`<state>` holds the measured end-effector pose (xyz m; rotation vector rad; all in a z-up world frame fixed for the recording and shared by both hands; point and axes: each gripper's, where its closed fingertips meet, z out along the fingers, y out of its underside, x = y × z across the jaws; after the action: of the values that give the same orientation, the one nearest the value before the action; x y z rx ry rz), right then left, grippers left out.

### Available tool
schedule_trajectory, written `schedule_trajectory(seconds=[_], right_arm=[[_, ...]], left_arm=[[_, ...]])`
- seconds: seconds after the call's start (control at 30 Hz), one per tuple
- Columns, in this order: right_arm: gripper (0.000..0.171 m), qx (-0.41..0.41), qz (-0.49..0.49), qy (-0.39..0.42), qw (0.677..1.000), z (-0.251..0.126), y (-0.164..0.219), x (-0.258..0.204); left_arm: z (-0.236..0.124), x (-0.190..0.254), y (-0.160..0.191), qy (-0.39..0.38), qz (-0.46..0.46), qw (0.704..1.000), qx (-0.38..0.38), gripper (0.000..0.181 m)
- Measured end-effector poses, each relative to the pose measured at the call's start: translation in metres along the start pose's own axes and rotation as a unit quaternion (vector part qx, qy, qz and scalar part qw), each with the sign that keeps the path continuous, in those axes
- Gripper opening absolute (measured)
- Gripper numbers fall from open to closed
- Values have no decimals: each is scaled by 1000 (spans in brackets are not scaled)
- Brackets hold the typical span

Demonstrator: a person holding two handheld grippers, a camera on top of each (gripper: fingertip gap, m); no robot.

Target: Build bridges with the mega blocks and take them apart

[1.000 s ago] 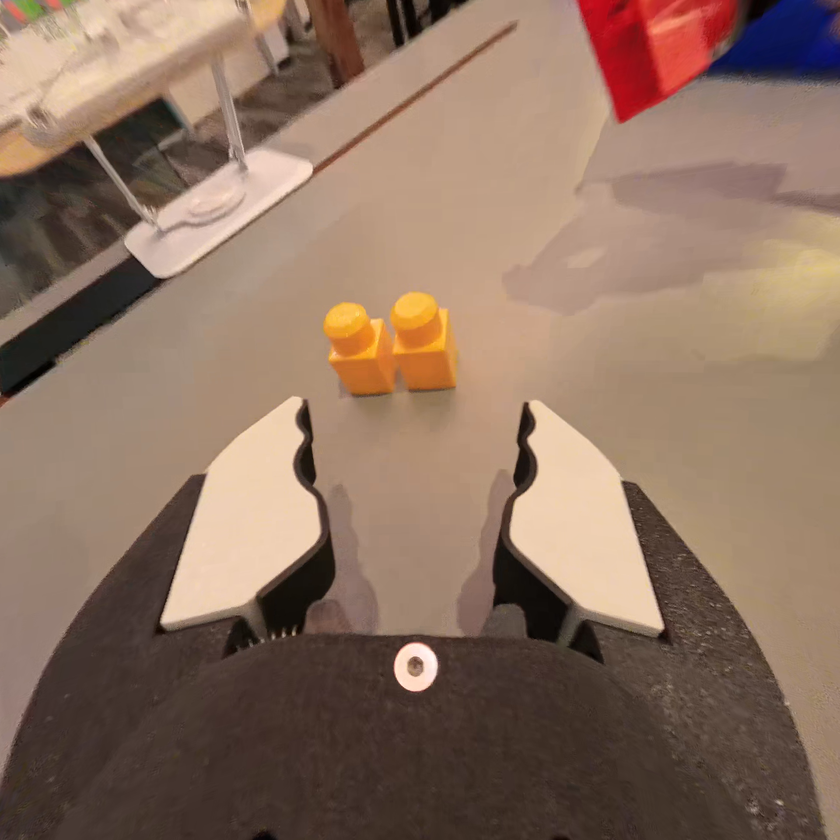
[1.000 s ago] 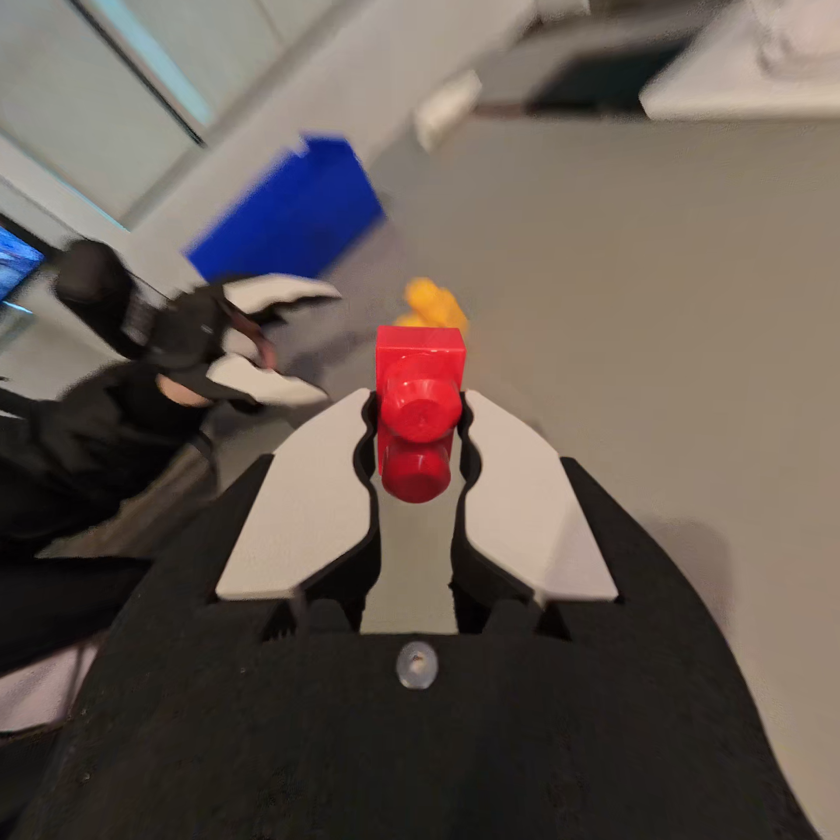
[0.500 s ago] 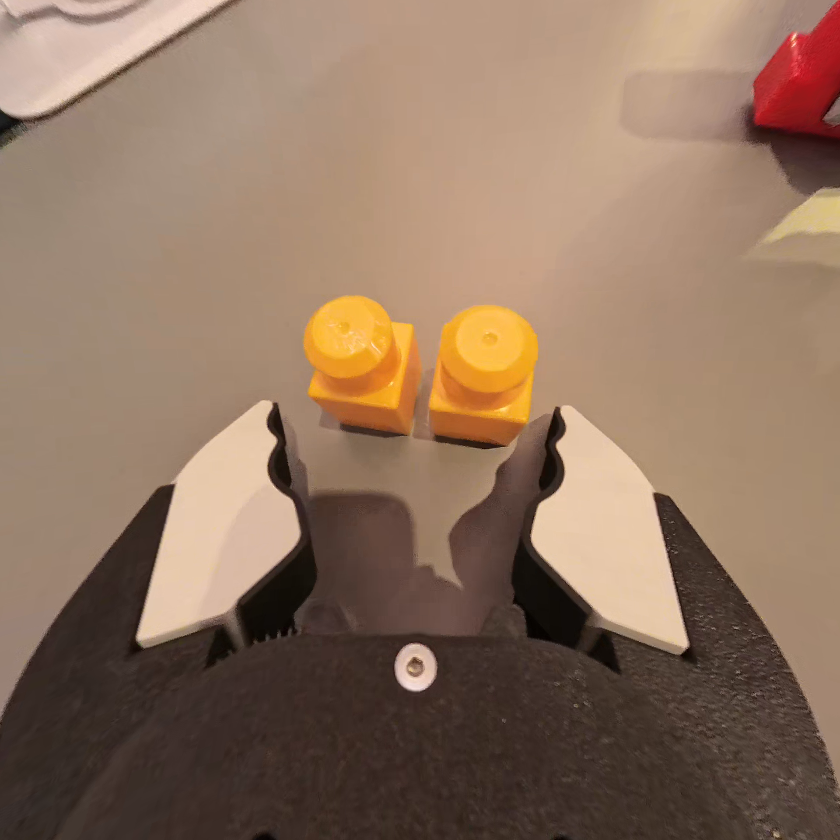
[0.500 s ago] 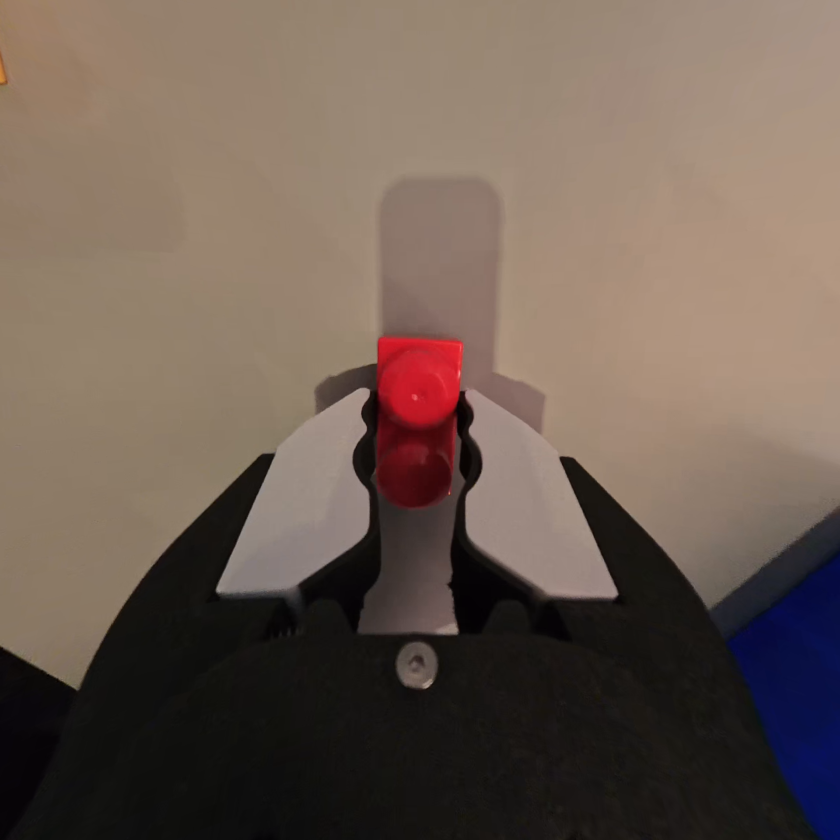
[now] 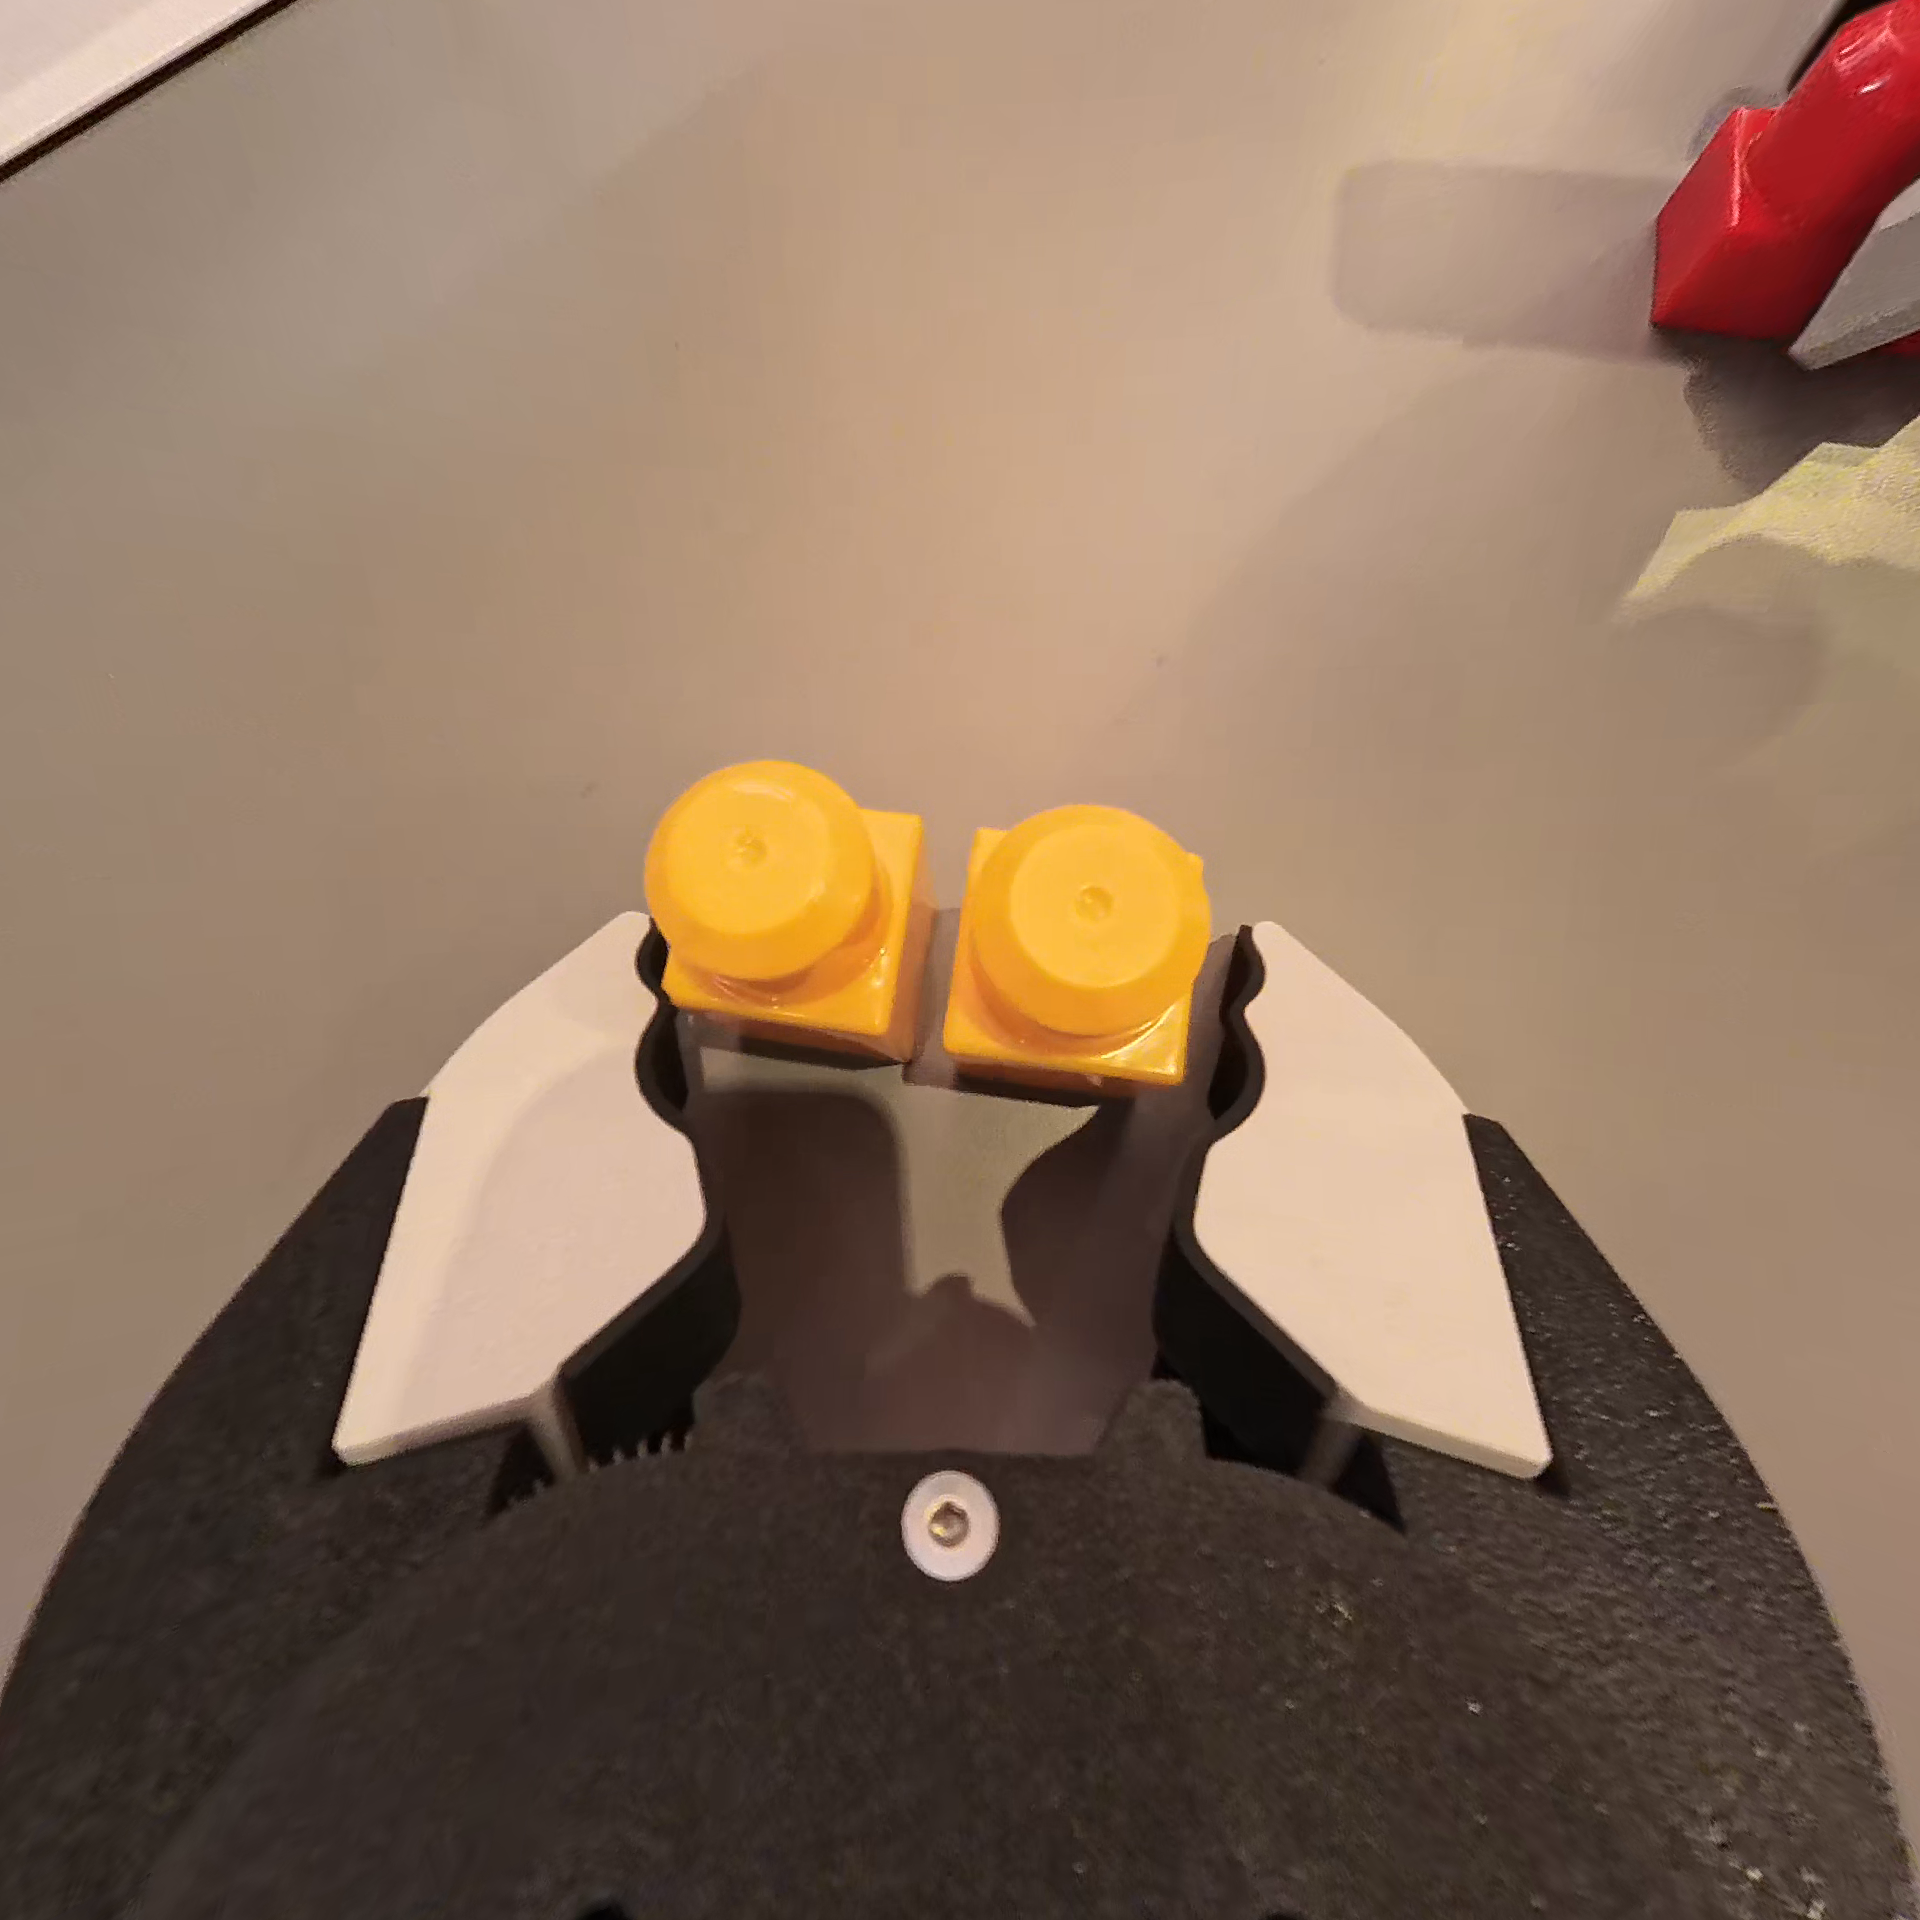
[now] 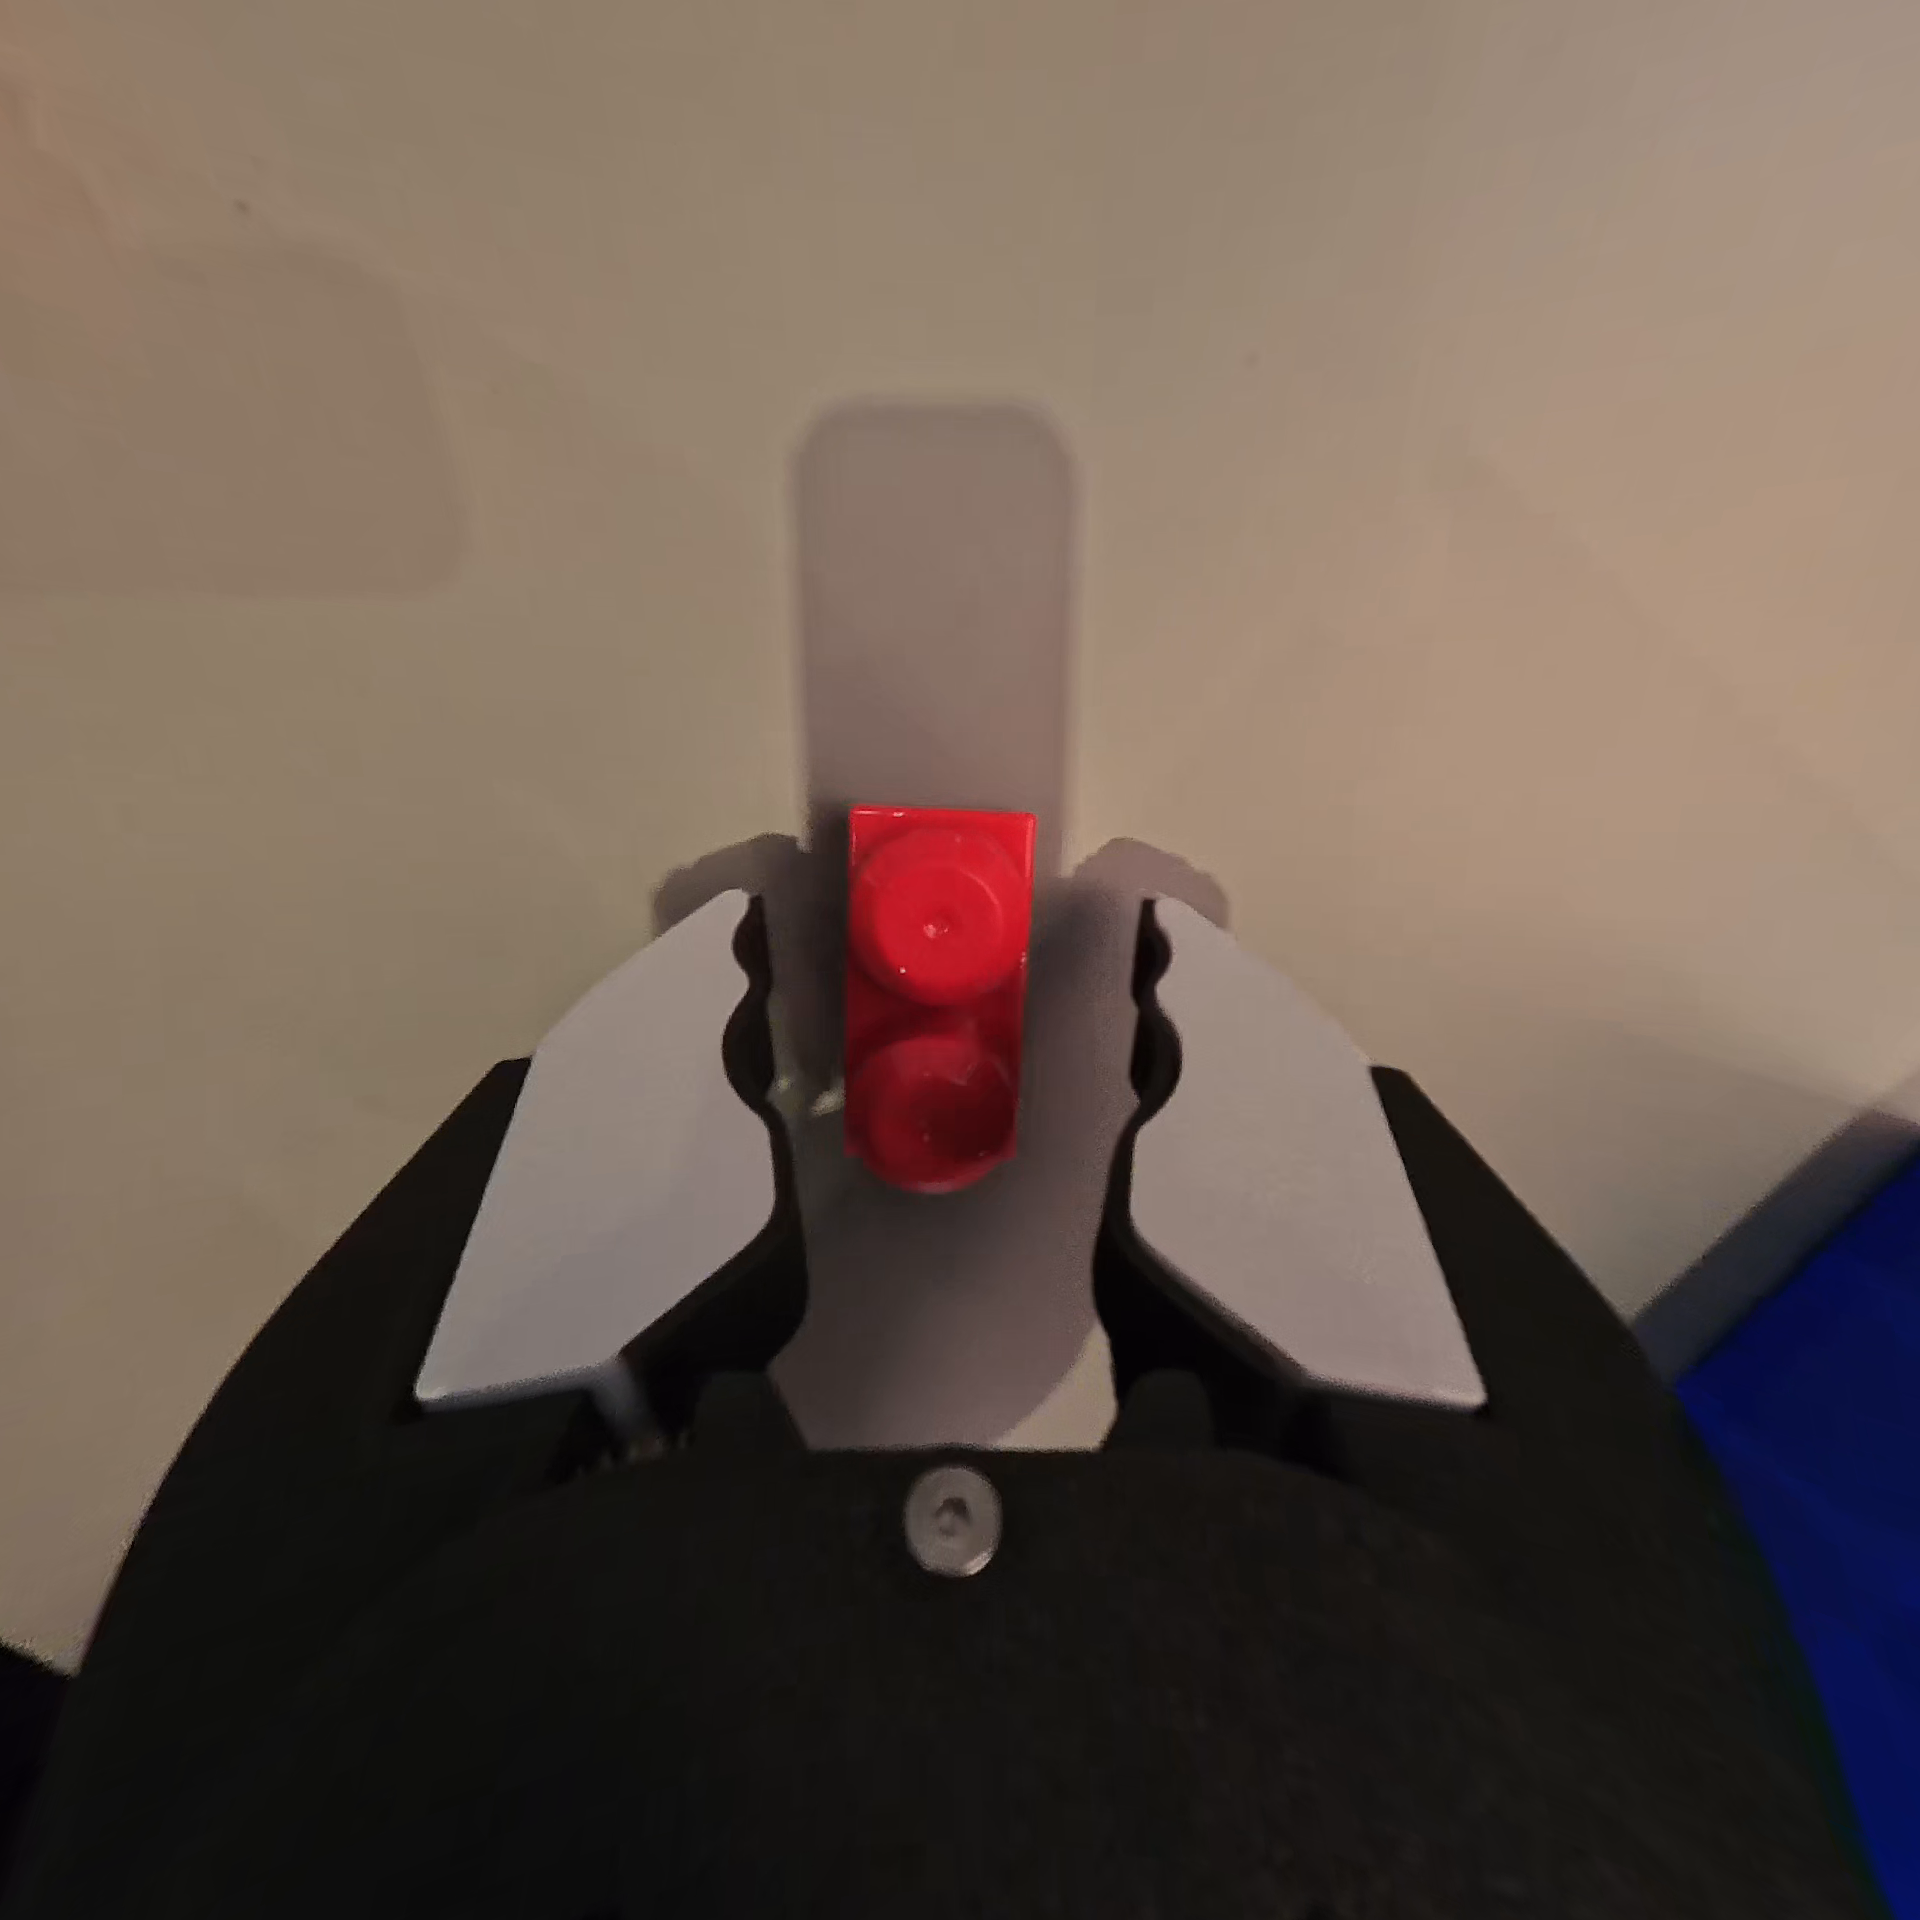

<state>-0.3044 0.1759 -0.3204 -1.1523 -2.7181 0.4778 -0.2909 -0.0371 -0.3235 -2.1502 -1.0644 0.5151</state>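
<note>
Two orange single-stud blocks (image 5: 779, 914) (image 5: 1075, 945) stand side by side on the grey table (image 5: 935, 416). My left gripper (image 5: 943, 951) is open, with one jaw on each outer side of the pair, close to or just touching them. A red two-stud block (image 6: 940, 997) lies studs up on the table between the jaws of my right gripper (image 6: 948, 920). That gripper is open, with gaps on both sides of the block. The red block (image 5: 1766, 229) and one grey finger (image 5: 1870, 301) of the right gripper also show at the top right of the left wrist view.
A blue object (image 6: 1849, 1403) lies past the table edge at the right of the right wrist view. The corner of a white stand base (image 5: 83, 62) shows at the top left of the left wrist view.
My left gripper moved forward and down until its jaws flank the two orange blocks. My right gripper brought the red block down to the table and opened, letting it go.
</note>
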Motion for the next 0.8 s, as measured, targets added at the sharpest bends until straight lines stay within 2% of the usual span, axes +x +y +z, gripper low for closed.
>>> schedule_trajectory(seconds=[0.1, 0.3, 0.37, 0.5, 0.8], right_arm=[[68, 50, -23, 24, 998, -16, -15, 1], [44, 168, -77, 24, 982, -55, -64, -38], [31, 190, -84, -6, 978, -53, -77, -55], [27, 208, -59, -89, 972, -36, -92, -80], [25, 207, -40, -128, 969, -14, -90, -85]], left_arm=[[0, 0, 0, 3, -1, 1000, -1, 100], [1, -3, -1, 6, 6, 1000, 1, 96], [1, -5, -1, 7, 8, 1000, 2, 97], [0, -6, -2, 13, 18, 1000, 5, 95], [2, -4, -3, 27, 23, 999, 4, 89]])
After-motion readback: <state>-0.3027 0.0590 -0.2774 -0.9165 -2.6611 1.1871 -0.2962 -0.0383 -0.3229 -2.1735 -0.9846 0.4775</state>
